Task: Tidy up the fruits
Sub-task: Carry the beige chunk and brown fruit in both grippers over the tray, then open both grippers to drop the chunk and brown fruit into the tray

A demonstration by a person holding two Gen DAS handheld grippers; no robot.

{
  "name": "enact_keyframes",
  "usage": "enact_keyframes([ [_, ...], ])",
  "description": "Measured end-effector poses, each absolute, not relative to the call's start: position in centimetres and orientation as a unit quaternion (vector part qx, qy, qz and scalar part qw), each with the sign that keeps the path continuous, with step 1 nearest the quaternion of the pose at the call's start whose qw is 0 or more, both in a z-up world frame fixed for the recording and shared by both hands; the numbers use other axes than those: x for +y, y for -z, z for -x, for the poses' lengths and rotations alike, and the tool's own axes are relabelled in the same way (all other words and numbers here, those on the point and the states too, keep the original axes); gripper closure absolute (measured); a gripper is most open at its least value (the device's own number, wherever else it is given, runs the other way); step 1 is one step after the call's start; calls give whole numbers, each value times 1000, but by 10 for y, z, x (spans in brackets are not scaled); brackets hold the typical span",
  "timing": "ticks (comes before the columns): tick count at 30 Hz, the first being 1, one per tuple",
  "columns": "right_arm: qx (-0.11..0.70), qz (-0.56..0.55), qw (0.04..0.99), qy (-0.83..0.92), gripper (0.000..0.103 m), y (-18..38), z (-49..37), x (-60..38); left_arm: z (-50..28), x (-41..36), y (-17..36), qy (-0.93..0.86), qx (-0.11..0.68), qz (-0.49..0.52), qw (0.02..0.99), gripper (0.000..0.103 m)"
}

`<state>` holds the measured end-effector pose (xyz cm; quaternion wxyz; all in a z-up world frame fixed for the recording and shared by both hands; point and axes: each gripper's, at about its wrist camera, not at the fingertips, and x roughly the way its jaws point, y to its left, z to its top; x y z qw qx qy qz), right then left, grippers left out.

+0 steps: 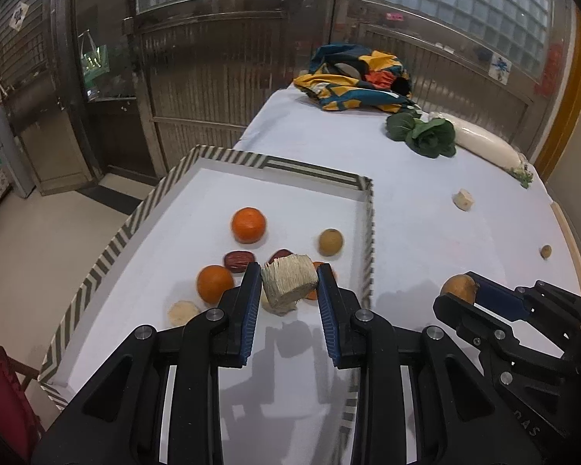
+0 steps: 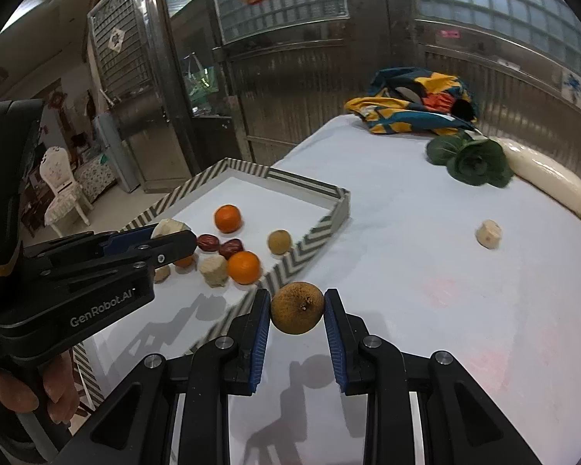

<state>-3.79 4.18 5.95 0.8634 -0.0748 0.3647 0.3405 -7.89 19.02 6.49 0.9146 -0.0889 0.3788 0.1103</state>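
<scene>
Left gripper (image 1: 289, 271): my fingers clamp a pale sugarcane chunk (image 1: 288, 285) above the striped tray (image 1: 157, 190).
Right gripper (image 2: 297, 297): my fingers clamp a brown longan (image 2: 297, 308) over the desk (image 2: 426, 271).

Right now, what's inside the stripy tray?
Inside the stripy tray: two oranges, two red dates, a brown fruit and a pale chunk. The left gripper hides more.
</scene>
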Motion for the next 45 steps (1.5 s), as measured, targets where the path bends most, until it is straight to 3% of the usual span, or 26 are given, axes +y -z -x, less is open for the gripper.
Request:
enact_keyframes([
  [23,369,117,839,-383,76,-53,41,102,80,249,-58,-137,394,126,900,75],
  [45,405,181,802,-400,76,-13,31,155,52,252,-37,-144,430,110,884,75],
])
